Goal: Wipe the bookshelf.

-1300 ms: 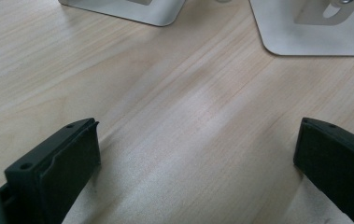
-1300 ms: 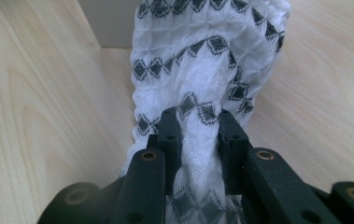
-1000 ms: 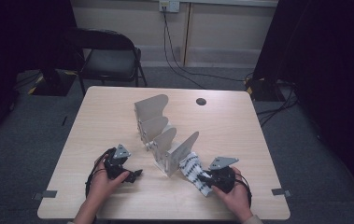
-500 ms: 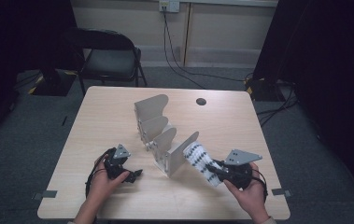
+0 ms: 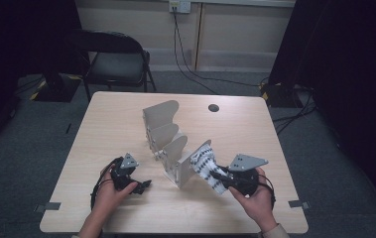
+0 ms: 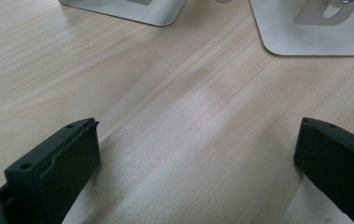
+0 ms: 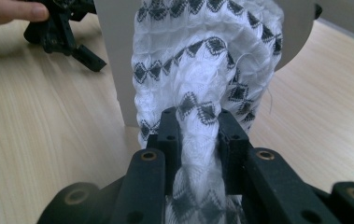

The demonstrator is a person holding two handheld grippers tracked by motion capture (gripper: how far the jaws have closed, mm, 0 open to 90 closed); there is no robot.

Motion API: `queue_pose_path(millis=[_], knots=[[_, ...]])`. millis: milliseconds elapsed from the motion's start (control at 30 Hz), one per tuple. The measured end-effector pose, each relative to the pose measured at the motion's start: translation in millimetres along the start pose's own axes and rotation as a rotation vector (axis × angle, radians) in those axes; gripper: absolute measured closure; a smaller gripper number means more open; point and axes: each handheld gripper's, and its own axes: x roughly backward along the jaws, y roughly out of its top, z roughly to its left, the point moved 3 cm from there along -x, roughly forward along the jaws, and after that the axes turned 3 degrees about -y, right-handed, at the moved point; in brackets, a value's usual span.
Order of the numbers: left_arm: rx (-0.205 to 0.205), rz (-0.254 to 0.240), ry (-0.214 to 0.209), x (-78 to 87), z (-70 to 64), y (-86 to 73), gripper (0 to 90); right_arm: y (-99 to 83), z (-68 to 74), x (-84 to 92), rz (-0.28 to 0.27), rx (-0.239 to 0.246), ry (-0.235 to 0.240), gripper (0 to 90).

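Centrally on the pale wooden bench a grey metal rack of curved upright fins is set, and everything else is placed relative to it. Just right of the rack's nearest fin, a white knitted sock with dark diamond bands is pinched between the pressed-together jaws of the right hand-held gripper, which is held in the right hand; the sock's far end is draped against that fin. To the rack's left, near its front end, the left hand-held gripper is rested low on the bench in the left hand, its jaws spread wide with bare wood between them. Beyond the rack, a small dark round hole is seen in the bench top.
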Motion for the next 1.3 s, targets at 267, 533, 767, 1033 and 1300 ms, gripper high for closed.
queue_pose_path(millis=[267, 533, 767, 1033, 1300], knots=[[-0.003, 0.001, 0.001, 0.2, 0.2, 0.0, 0.0, -16.1, -0.2, -14.3, 0.043, -0.02, 0.018, 75.3], [-0.007, 0.001, 0.002, 0.2, 0.4, 0.1, 0.0, -35.8, 3.7, -30.5, 0.106, -0.026, 0.039, 75.3], [0.0, 0.0, 0.0, 0.0, 0.0, 0.0, 0.0, -47.8, 7.1, -39.8, 0.152, -0.032, 0.056, 75.2], [-0.005, 0.001, 0.002, 0.2, 0.3, 0.1, 0.0, -58.3, 7.5, -42.5, 0.18, -0.038, 0.056, 75.1], [0.0, 0.001, 0.0, 0.1, 0.0, 0.0, 0.0, -63.7, 11.6, -39.6, 0.204, -0.034, 0.063, 74.9]])
